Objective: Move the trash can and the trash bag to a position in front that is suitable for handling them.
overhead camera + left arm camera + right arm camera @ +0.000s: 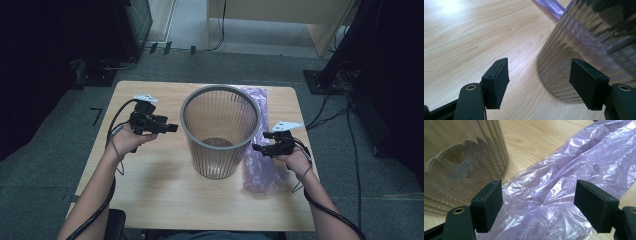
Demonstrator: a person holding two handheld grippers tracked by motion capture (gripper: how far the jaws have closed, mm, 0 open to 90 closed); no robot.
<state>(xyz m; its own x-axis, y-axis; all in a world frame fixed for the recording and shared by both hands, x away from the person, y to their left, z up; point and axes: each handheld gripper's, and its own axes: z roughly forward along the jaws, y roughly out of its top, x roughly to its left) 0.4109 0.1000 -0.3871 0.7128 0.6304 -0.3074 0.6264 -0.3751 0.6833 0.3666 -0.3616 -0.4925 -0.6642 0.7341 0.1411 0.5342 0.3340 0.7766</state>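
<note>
Light wooden table (150, 185) on grey carpet, dark surroundings. Clear ribbed bin (220, 131) stands centre, purple plastic bag (260, 170) flat just beside it. Left gripper (171, 128) and right gripper (256, 147) flank the bin, jaws apart, empty.

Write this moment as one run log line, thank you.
left tongs: open, beside bin | right tongs: open, above purple bag | bag: flat on table
</note>
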